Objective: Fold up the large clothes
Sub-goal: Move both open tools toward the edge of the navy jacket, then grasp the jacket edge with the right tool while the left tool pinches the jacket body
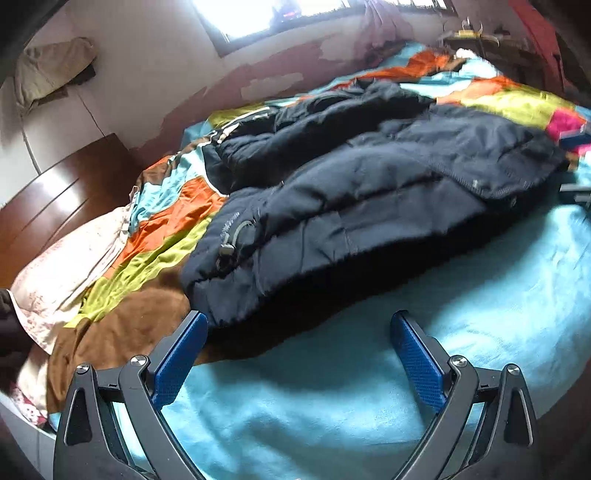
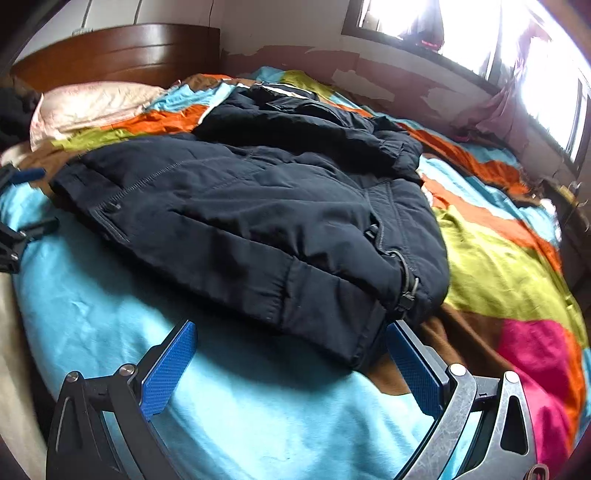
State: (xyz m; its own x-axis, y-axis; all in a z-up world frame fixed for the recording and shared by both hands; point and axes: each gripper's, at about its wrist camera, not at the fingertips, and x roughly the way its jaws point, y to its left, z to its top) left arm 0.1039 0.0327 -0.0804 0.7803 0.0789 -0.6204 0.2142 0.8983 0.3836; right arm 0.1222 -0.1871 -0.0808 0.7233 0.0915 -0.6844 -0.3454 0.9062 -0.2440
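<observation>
A dark navy padded jacket [image 1: 369, 192] lies folded over on the bed, its hem toward both cameras; it also shows in the right wrist view [image 2: 258, 206]. My left gripper [image 1: 299, 325] is open and empty, just short of the jacket's near hem, above the turquoise blanket [image 1: 332, 398]. My right gripper [image 2: 291, 336] is open, its jaws on either side of the jacket's near hem corner, with nothing clamped. The left gripper's tips [image 2: 22, 206] show at the left edge of the right wrist view. A drawcord toggle [image 2: 406, 291] hangs at the hem.
A multicoloured patchwork quilt [image 2: 491, 258] covers the bed under the jacket. A pale pink pillow [image 2: 88, 103] lies by the wooden headboard [image 2: 122, 51]. A peeling wall and bright window [image 1: 258, 14] run along the far side.
</observation>
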